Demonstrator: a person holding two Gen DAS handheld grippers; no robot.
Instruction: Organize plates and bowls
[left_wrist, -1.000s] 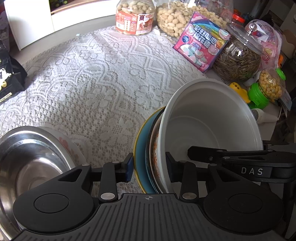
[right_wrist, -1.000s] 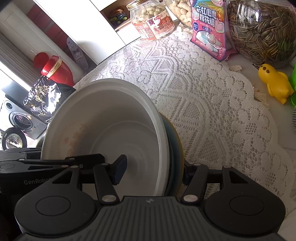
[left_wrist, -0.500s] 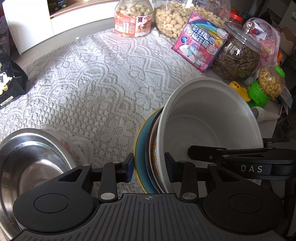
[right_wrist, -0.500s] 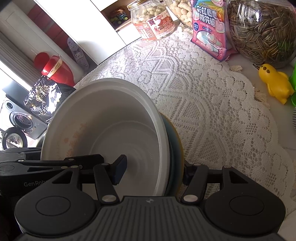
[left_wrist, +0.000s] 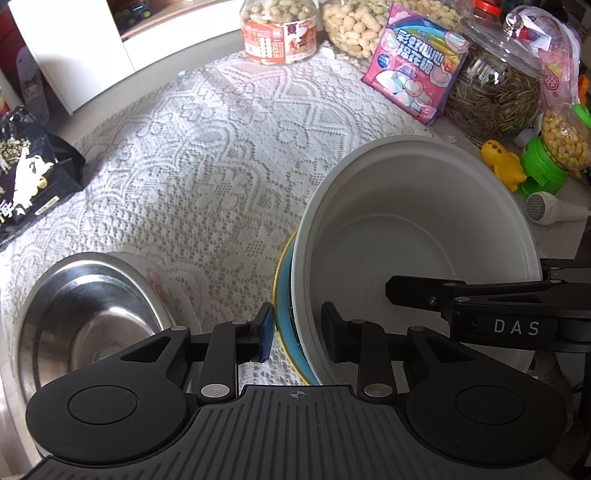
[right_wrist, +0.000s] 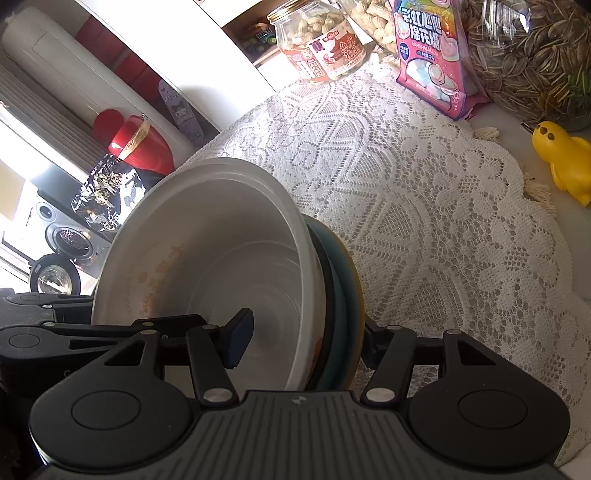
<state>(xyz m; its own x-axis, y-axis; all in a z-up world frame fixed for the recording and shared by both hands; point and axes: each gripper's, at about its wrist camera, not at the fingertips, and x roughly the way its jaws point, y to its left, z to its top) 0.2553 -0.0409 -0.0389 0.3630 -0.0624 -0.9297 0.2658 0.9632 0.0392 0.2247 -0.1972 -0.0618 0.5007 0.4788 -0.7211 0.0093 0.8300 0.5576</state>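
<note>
A white lace tablecloth covers the table, with jars of peanuts and sunflower seeds, a pink sweet packet and a yellow toy duck along its far edge. Taking the white bowl as the landmark: it sits nested on a blue plate with a yellow rim, and both grippers straddle the edge of this stack from opposite sides.

The left gripper has just been closing, one pad inside the bowl wall and one outside against the plate; a sliver of gap seems to remain, so the grip looks not quite firm. The right gripper clamps the opposite edge, bowl and plate together.

A steel bowl rests on a flowered plate to the white bowl's left. Best to finish closing evenly, then lift level so nothing slides.
</note>
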